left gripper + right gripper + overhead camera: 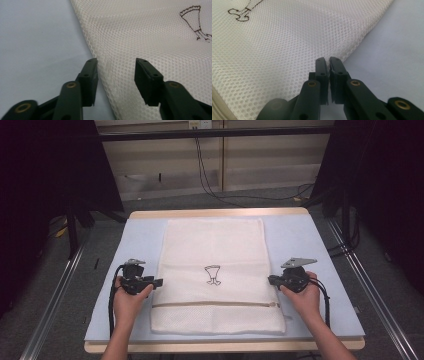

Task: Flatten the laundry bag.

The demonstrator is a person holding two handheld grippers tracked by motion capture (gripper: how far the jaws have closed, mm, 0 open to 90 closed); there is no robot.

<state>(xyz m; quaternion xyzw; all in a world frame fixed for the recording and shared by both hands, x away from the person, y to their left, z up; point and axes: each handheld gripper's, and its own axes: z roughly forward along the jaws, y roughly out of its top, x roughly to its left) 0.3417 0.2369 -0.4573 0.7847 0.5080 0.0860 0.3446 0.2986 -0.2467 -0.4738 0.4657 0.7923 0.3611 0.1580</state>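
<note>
In the high view, a white mesh bag (215,272) lies flat on a pale blue table cover (135,240), its zip running across near the person's end and a small dark line drawing (213,275) at its middle. The left gripper (159,282) sits at the bag's left edge and the right gripper (270,279) at its right edge, each held level in a hand and pointing inward at the bag.

In the left gripper view, the left gripper (116,72) has its jaws parted, with a clear gap between them. The bag's edge (100,65) runs up through that gap, close to the left-hand jaw; neither pad presses on the mesh. The drawing (195,22) lies ahead and off to the right.

In the right gripper view, the right gripper (328,65) has its jaws drawn together, only a thin slit left. Their tips meet right at the bag's edge (332,53), pinching the mesh there. The blue cover (392,50) lies to the right of the jaws, and the zip (218,112) sits low on the left.
</note>
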